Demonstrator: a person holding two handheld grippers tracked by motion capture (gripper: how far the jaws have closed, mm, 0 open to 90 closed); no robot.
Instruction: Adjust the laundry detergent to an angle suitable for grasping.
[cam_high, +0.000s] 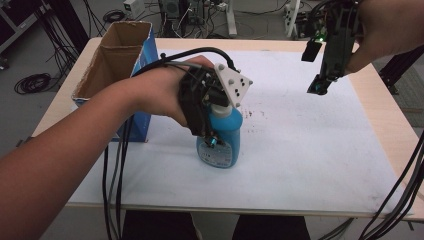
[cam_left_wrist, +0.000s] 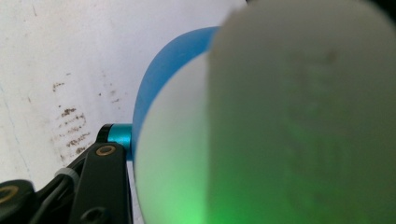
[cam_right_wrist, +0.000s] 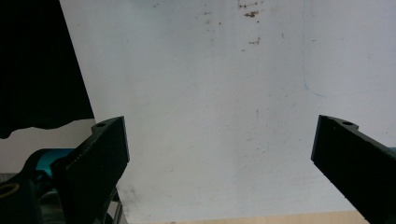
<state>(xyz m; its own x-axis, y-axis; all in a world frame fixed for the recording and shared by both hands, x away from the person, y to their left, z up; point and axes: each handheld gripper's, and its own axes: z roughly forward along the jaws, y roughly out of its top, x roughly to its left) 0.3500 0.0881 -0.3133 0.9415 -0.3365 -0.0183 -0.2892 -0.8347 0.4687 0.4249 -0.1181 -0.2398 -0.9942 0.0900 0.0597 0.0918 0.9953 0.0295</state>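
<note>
Your left gripper (cam_high: 212, 131) pinches the blue bottle (cam_high: 222, 142) standing on the counter (cam_high: 310, 165); next, lift it toward the cardboard box (cam_high: 117, 60). The right gripper (cam_high: 320, 85) hovers, jaws spread.

An open cardboard box (cam_high: 117, 55) with blue sides stands at the surface's (cam_high: 300, 165) ten o'clock corner; brown stains (cam_high: 252, 114) speckle the white sheet near centre; cables (cam_high: 32, 82) lie on the floor at nine o'clock
</note>
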